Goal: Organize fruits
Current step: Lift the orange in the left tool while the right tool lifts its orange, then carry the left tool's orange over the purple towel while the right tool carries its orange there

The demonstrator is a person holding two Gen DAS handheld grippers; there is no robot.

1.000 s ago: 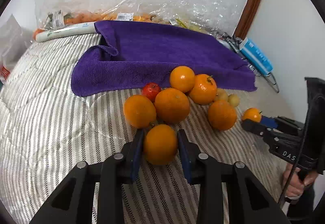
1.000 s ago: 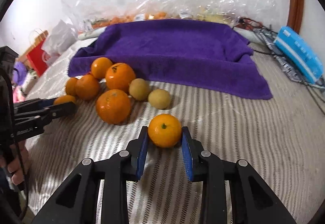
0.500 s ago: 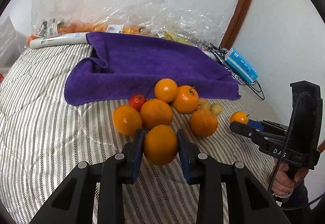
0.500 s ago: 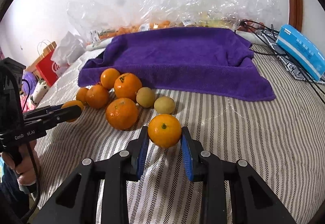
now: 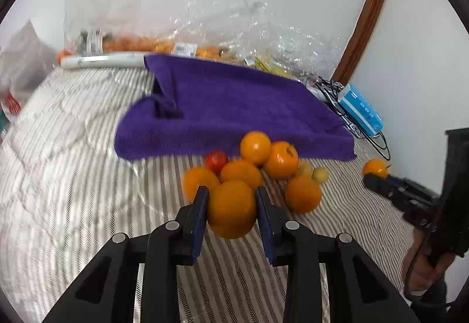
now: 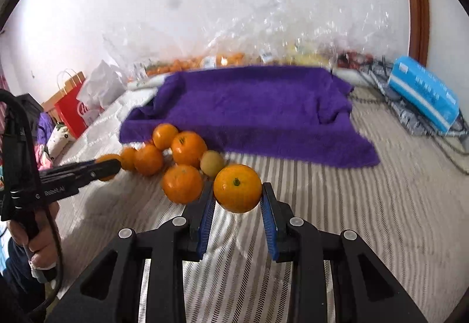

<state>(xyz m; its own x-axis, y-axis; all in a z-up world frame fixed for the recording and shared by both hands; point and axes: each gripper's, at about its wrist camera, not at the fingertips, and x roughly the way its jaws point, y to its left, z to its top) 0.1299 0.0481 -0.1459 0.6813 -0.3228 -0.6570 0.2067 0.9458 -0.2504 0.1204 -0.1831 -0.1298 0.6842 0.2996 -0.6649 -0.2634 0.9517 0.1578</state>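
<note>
Striped grey-white quilted bedspread [image 5: 73,176] w/ folded purple terry towel [image 5: 234,106] is sitting lower in both views than a sec ago. Left gripper [image 5: 231,206] is clamping large round orange [image 5: 231,208], right gripper [image 6: 237,200] clenching smaller stemmed orange [image 6: 237,188], both raised clear near the loose fruit pile [image 5: 255,165].

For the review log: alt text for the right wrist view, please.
The right gripper holds an orange above a striped bedcover. Behind lie a fruit pile and a purple towel; the left gripper enters from the left.
</note>
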